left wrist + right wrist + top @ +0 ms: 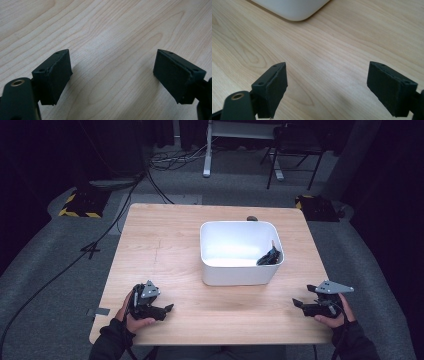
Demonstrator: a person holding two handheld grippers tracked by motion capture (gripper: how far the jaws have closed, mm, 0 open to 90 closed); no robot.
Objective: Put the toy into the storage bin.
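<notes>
Grippers rest low over the wooden table (165,240), one at each near corner: the left gripper (167,308) at about seven o'clock from the table's middle, the right gripper (298,302) at about five o'clock. In the left gripper view the two black jaws stand wide apart with nothing but bare wood grain between them; the right gripper view tells the same, jaws spread wide and empty, with a rounded corner of the white bin (294,8) toward twelve o'clock ahead of them.

The white bin (240,270) sits just right of centre on the table, and a small dark object (270,257) lies inside it, tucked into the corner at roughly four o'clock within the bin (too small and dark to say what it is). Both grippers are well apart from it.

By my reading, this is a resting stage, either with the object already dropped in or with a fresh reach about to begin. If the object is to be fetched, the right gripper is the nearer one; it would need to rise over the near wall, come down into that corner and close on the piece without nudging the bin.

No brand, label or readable writing appears on the bin, the table or the grippers
</notes>
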